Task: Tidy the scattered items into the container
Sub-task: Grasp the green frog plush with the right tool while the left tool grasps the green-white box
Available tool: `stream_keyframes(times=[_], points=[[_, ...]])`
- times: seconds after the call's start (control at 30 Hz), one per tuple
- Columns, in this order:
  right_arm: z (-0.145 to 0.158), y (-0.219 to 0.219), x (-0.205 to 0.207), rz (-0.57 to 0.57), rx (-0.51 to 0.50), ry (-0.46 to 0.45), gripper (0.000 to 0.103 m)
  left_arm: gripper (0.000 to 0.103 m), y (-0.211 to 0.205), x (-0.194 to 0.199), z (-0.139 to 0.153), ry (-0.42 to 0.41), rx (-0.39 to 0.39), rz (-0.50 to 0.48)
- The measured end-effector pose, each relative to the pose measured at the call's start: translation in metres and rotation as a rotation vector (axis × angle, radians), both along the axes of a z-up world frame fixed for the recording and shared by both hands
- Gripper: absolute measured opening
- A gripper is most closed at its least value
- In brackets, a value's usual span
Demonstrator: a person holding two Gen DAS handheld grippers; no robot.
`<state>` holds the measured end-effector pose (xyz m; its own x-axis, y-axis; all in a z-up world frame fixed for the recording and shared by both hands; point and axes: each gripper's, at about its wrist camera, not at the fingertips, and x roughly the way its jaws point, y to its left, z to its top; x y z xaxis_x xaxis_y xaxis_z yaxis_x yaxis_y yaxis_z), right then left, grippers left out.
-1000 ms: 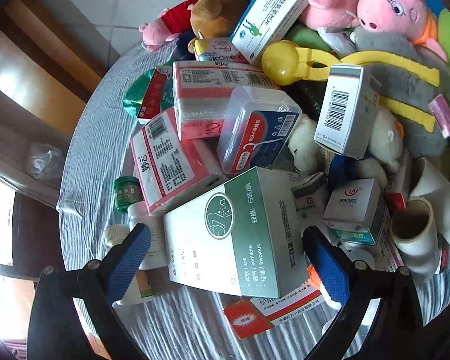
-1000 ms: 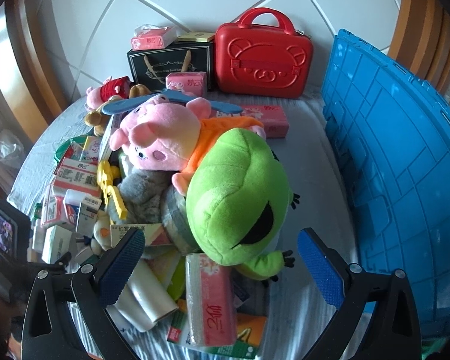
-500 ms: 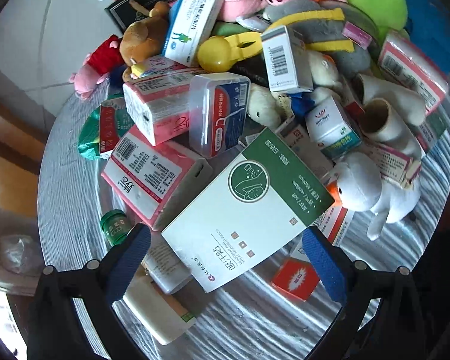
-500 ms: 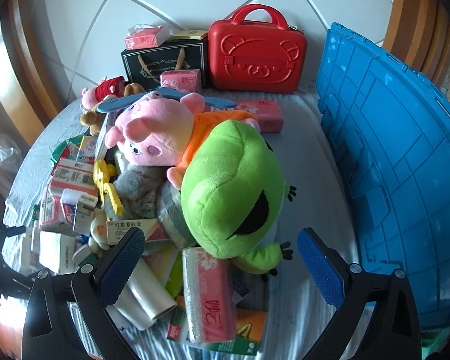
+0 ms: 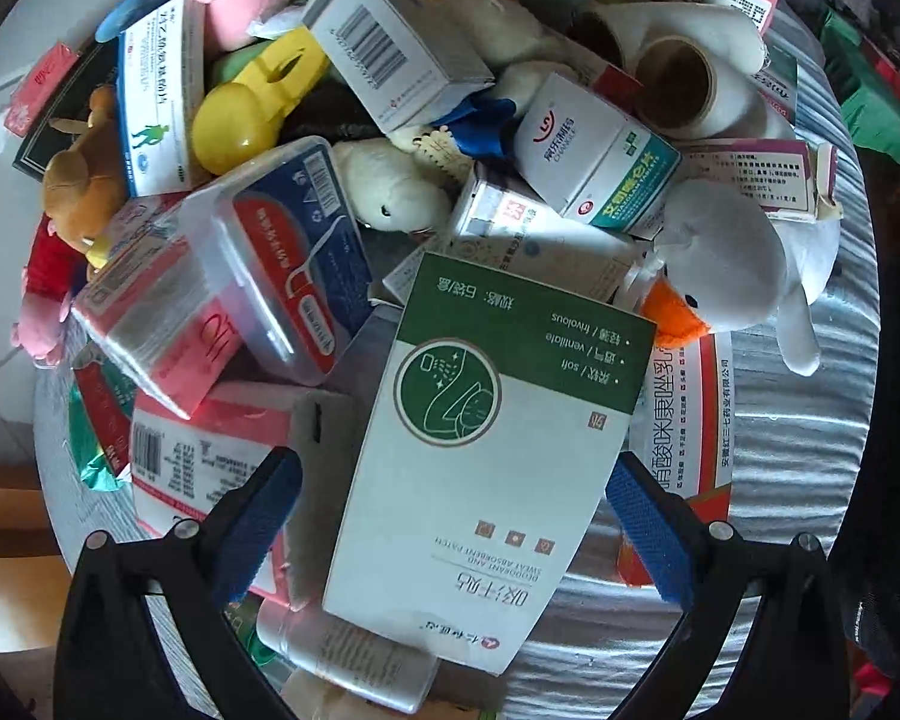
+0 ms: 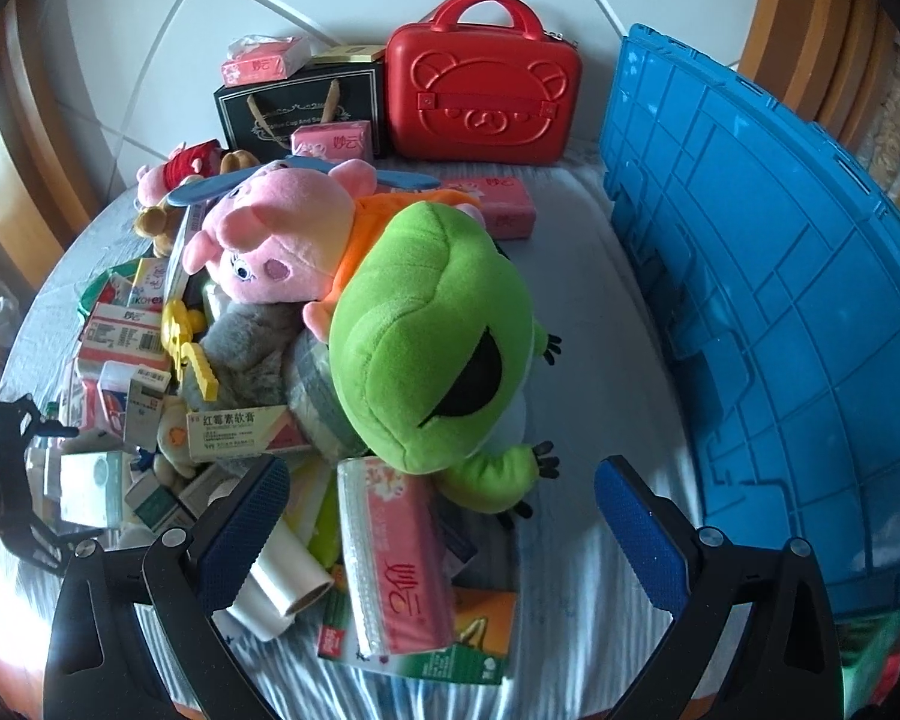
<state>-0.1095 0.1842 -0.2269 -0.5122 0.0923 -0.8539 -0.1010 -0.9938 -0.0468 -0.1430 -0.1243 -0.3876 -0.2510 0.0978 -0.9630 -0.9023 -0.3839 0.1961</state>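
Observation:
A heap of boxes, tissue packs and plush toys covers the round table. In the left wrist view my left gripper (image 5: 453, 525) is open, its blue pads on either side of a white-and-green box (image 5: 486, 450) that lies on top of the pile. My right gripper (image 6: 441, 525) is open too, hovering over a pink tissue pack (image 6: 393, 558) just below a green frog plush (image 6: 432, 330). The blue crate (image 6: 768, 312) stands at the right side of the table. The left gripper's black frame (image 6: 6, 474) shows at the right wrist view's left edge.
A red bear-embossed case (image 6: 483, 99) and a black gift bag (image 6: 300, 105) stand at the back. A pink pig plush (image 6: 282, 240), white duck plush (image 5: 732, 264), clear floss box (image 5: 282, 252) and paper rolls (image 5: 684, 84) crowd the pile. Bare cloth (image 6: 588, 312) lies between frog and crate.
My left gripper has swung round and come down close over the white-and-green box, which now lies between its pads. The right gripper has barely shifted.

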Motion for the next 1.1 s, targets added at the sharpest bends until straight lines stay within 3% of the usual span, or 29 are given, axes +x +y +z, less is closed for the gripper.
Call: stream_keyframes(times=[0.13, 0.23, 0.4, 0.87, 0.9, 1.0, 1.1], points=[[-0.003, 0.001, -0.001, -0.019, 0.0, -0.008, 0.103, 0.103, 0.004, -0.002, -0.015, -0.022, -0.021, 0.001], [-0.006, 0.001, -0.007, -0.028, 0.006, -0.006, 0.103, 0.091, 0.006, 0.0, -0.018, -0.011, -0.039, 0.016], [-0.01, -0.006, -0.028, -0.018, 0.032, 0.008, 0.103, 0.09, 0.0, 0.001, -0.014, 0.022, -0.035, 0.087], [-0.057, -0.008, -0.087, -0.048, 0.054, -0.065, 0.103, 0.087, -0.014, 0.008, 0.04, 0.109, 0.117, 0.29], [-0.058, -0.006, -0.087, -0.053, 0.041, -0.069, 0.102, 0.087, -0.006, 0.007, 0.042, 0.114, 0.127, 0.3], [-0.054, -0.004, -0.082, -0.062, 0.034, -0.054, 0.08, 0.087, 0.0, 0.003, 0.049, 0.137, 0.14, 0.329], [-0.048, -0.002, -0.078, -0.064, 0.02, -0.047, 0.071, 0.087, 0.002, 0.002, 0.056, 0.155, 0.156, 0.369]])
